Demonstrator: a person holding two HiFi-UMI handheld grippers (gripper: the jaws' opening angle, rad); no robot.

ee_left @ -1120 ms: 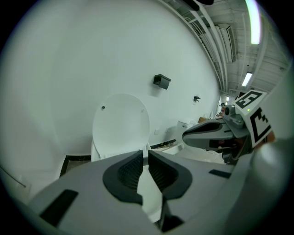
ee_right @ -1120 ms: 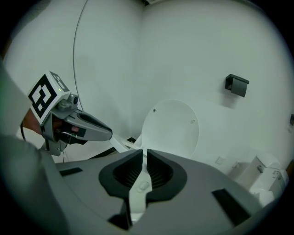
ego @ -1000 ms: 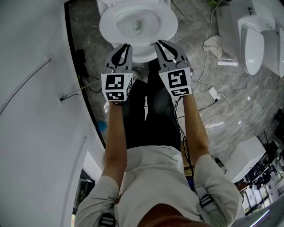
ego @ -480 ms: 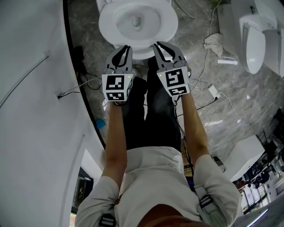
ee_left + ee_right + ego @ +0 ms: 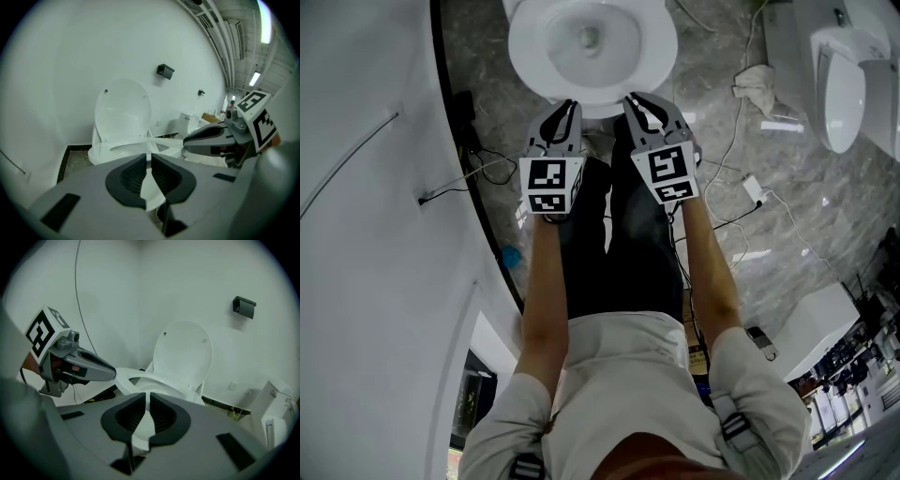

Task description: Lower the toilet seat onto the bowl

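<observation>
The toilet seat (image 5: 661,47) lies flat as a ring over the bowl (image 5: 591,42) at the top of the head view. In both gripper views it sits about level, while the lid (image 5: 123,110) stands upright against the wall behind it.

The person stands right in front of the toilet with both arms stretched forward. The left hand-held gripper (image 5: 565,106) and the right hand-held gripper (image 5: 637,101) sit side by side, tips at the seat's front edge. Both are clenched: each pair of jaws is drawn almost together, leaving only a thin slit. White porcelain shows through that slit, but I cannot tell whether either gripper pinches the seat or only rests against its lip.

To my eye the job is as good as done, with the seat down or all but down on the rim. The gripper tips cover the very front, so I cannot tell whether a last gap remains there. What seems left is to let the seat settle fully and draw both grippers clear. The lid is not part of the task.
</observation>
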